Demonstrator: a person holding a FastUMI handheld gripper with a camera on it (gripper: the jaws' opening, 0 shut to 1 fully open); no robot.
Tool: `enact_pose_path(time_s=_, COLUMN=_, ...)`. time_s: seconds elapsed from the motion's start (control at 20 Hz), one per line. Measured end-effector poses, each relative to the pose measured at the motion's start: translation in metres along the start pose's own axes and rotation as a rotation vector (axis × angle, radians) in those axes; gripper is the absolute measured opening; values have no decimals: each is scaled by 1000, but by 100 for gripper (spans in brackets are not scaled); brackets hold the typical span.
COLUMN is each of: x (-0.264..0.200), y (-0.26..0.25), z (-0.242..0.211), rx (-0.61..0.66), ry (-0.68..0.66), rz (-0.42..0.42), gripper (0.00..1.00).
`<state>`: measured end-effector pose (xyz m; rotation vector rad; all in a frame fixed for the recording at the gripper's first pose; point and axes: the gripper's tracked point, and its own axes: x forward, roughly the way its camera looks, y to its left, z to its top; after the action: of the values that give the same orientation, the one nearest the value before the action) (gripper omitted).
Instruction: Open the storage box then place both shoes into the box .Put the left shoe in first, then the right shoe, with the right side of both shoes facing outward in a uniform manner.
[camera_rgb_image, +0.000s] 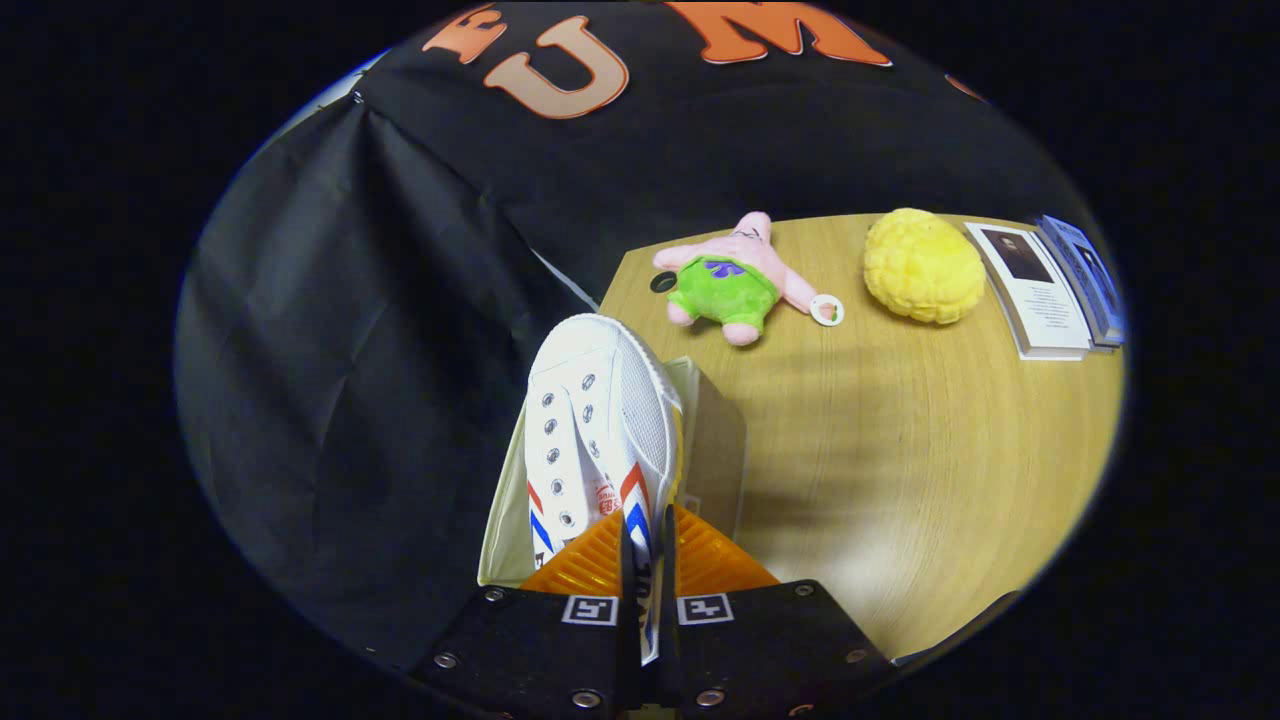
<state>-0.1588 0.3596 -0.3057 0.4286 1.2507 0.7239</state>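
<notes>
Jaws (645, 570) are pinching the heel end of a white shoe (600, 420), both fingers pressed on it. The shoe's long axis runs away from the jaws, toe pointing to 12 o'clock, over the open storage box (715, 440) at the bench (900, 450) edge. At 1 o'clock lies a pink plush toy (740, 275); further toward 2 o'clock, a yellow plush ball (922, 265) and books (1050, 290).
</notes>
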Motion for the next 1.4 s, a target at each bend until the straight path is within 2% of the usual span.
enact_pose_path(time_s=0.15, x=21, y=9, z=-10, rx=-41, ry=50, rz=-20, gripper=7)
enact_pose_path(time_s=0.3, x=33, y=14, z=-22, rx=-62, ry=74, rz=-91, gripper=8)
enact_pose_path(time_s=0.4, x=31, y=21, z=-26, rx=-52, ry=78, rz=-79, gripper=19)
enact_pose_path(time_s=0.55, x=13, y=36, z=11, rx=23, ry=-54, rz=18, gripper=48)
enact_pose_path(time_s=0.65, x=-5, y=28, z=30, rx=27, ry=-107, rz=21, gripper=52)
enact_pose_path(time_s=0.9, x=-55, y=-3, z=68, rx=-64, ry=-261, rz=-40, gripper=64)
enact_pose_path(time_s=1.15, x=-121, y=-27, z=102, rx=-200, ry=-458, rz=-120, gripper=88)
enact_pose_path(time_s=1.4, x=-186, y=-61, z=133, rx=-296, ry=-655, rz=-231, gripper=93)
